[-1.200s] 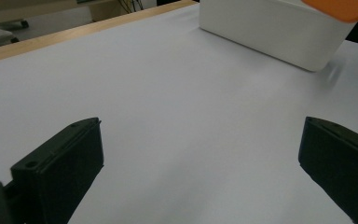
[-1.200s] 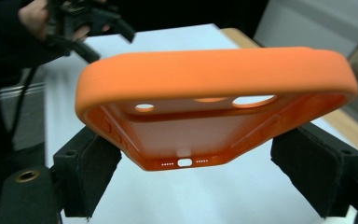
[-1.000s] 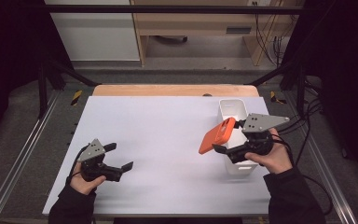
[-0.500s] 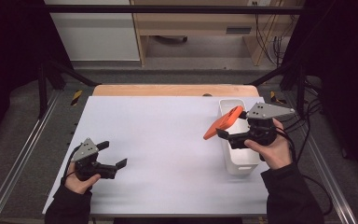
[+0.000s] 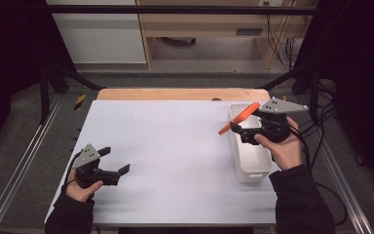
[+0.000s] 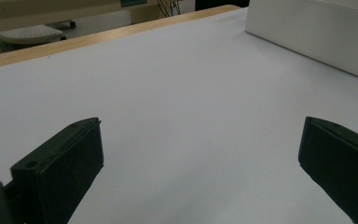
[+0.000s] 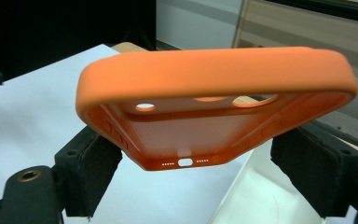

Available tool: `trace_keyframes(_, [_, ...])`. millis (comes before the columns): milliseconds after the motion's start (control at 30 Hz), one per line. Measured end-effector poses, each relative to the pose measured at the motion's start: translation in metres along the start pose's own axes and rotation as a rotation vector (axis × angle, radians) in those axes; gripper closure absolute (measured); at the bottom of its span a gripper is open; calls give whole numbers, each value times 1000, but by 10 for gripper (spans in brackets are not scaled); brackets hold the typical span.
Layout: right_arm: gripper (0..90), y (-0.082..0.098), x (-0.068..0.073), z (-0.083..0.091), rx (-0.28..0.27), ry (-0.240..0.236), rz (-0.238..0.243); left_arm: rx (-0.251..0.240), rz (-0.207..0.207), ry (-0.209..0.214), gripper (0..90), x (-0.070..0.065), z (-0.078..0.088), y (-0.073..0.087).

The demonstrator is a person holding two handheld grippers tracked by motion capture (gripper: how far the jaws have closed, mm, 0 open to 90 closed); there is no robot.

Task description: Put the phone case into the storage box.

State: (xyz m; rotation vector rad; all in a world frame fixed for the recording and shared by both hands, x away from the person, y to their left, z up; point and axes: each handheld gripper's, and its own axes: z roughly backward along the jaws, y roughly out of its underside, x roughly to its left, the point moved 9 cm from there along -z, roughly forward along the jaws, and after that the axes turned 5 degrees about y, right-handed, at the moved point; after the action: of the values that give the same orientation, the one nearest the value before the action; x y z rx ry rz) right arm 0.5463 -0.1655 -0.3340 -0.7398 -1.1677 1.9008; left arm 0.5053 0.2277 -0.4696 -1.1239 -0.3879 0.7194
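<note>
Jaws of the left hand-held gripper (image 5: 114,170) stand wide and empty low over the near-left surface (image 5: 175,146). Farther right, the right hand-held gripper (image 5: 238,130) clamps the orange phone case (image 5: 238,118), long axis tilted up-right, above the white bin (image 5: 251,161) just beneath it.

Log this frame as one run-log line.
right claw: shut on orange phone case, above white bin | left claw: open, nothing between jaws, low over white table
</note>
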Motion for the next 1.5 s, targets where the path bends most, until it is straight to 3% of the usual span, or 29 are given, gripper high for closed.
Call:
trace_keyframes(333, [166,-4,-21,-11,26,88,-35,6,-1,-20,0,5,-2,3])
trace_keyframes(733, [165,-12,-41,-24,43,153,-76,9,17,-74,12,16,-4,6])
trace_keyframes(900, [164,-12,-49,-30,57,189,-92,13,6,-93,12,19,-4,7])
trace_keyframes(1233, [164,-14,-65,-40,95,263,-135,7,-26,-85,12,18,-5,7])
trace_keyframes(1500, [163,-10,-77,-53,137,311,-170,19,-25,-64,12,15,-7,8])
